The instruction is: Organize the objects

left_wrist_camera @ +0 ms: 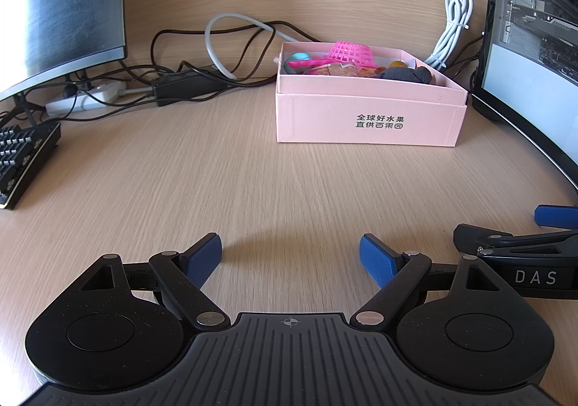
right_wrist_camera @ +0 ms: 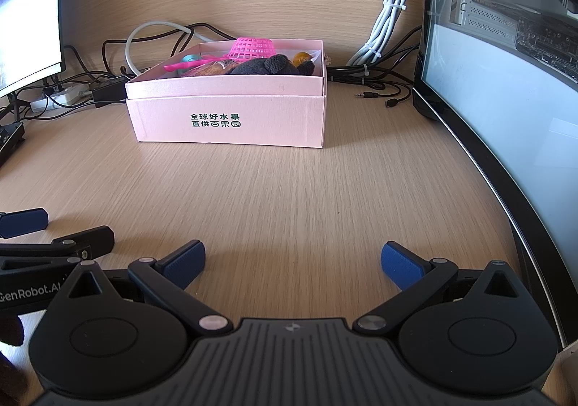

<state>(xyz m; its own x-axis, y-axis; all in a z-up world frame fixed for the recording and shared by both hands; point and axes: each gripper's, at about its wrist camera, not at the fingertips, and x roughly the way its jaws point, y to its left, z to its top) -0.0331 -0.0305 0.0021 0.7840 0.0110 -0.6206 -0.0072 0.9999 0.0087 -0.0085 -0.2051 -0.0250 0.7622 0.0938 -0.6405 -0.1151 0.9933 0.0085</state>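
Pink box (left_wrist_camera: 368, 113) with dark printed characters on its front, sitting far back on the wooden counter (left_wrist_camera: 253, 182), filled with a pink mesh basket (left_wrist_camera: 348, 52), a dark plush (left_wrist_camera: 408, 73) and small toys. Left claw (left_wrist_camera: 290, 254) and right claw (right_wrist_camera: 292, 261) both spread wide over bare counter, gripping nothing, well apart from the box.

Our two black handheld grippers

We see blue ribbed pads on the left gripper (left_wrist_camera: 290, 250) and right gripper (right_wrist_camera: 293, 258), silver pivot pins, ridged bodies, white "DAS" and "GenRobot.AI" lettering.

Matt pink cardboard box (left_wrist_camera: 368, 117) on wood-grain desk (left_wrist_camera: 253, 189); glossy pink plastic basket (left_wrist_camera: 348, 52), fuzzy dark cloth toy (left_wrist_camera: 408, 74)
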